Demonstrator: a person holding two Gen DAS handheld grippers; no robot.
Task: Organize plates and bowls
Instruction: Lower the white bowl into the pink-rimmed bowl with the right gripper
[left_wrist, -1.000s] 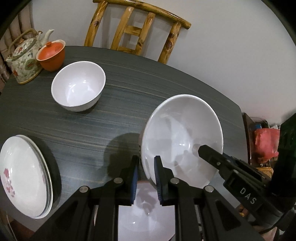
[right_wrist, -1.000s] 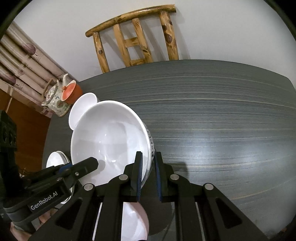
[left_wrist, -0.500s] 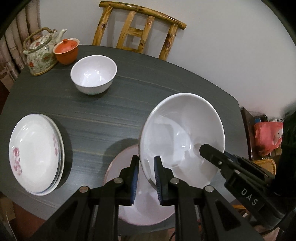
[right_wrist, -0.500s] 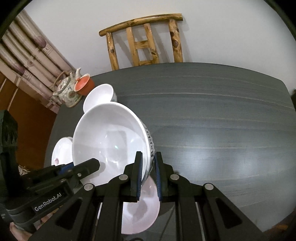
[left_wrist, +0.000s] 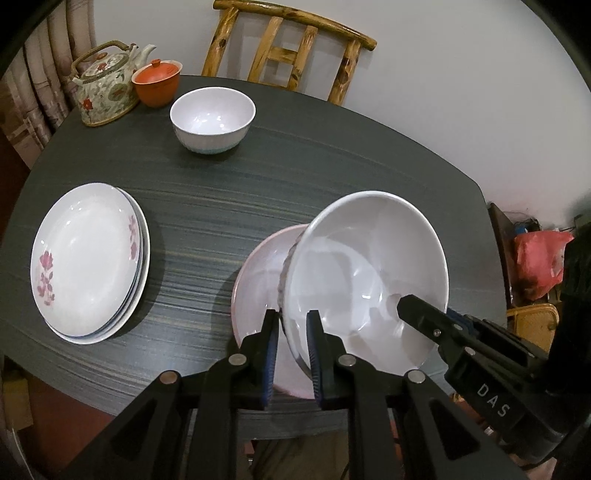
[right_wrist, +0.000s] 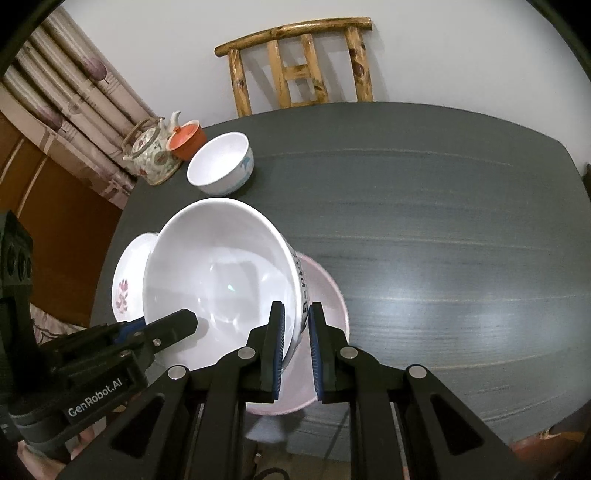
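Observation:
A large white bowl (left_wrist: 365, 273) (right_wrist: 218, 273) hangs above the dark table, held from both sides. My left gripper (left_wrist: 291, 325) is shut on its left rim. My right gripper (right_wrist: 295, 317) is shut on its right rim, where blue lettering shows on the outer wall. In the left wrist view the right gripper's finger (left_wrist: 424, 314) reaches into the bowl from the right. Under the bowl lies a pale pink plate (left_wrist: 255, 284) (right_wrist: 328, 291) near the table's front edge. A stack of white flowered plates (left_wrist: 88, 258) (right_wrist: 127, 284) sits to the left. A small white bowl (left_wrist: 212, 118) (right_wrist: 221, 162) stands at the back.
A flowered teapot (left_wrist: 105, 88) (right_wrist: 153, 151) and an orange lidded cup (left_wrist: 157, 83) (right_wrist: 186, 138) stand at the table's back left corner. A wooden chair (left_wrist: 291, 48) (right_wrist: 299, 62) stands behind the table. A red bag (left_wrist: 539, 258) lies on the floor to the right.
Both grippers have carried the large bowl back toward the table's near edge. The pink plate has come into view beneath it, and the small bowl, teapot and plate stack now look farther away.

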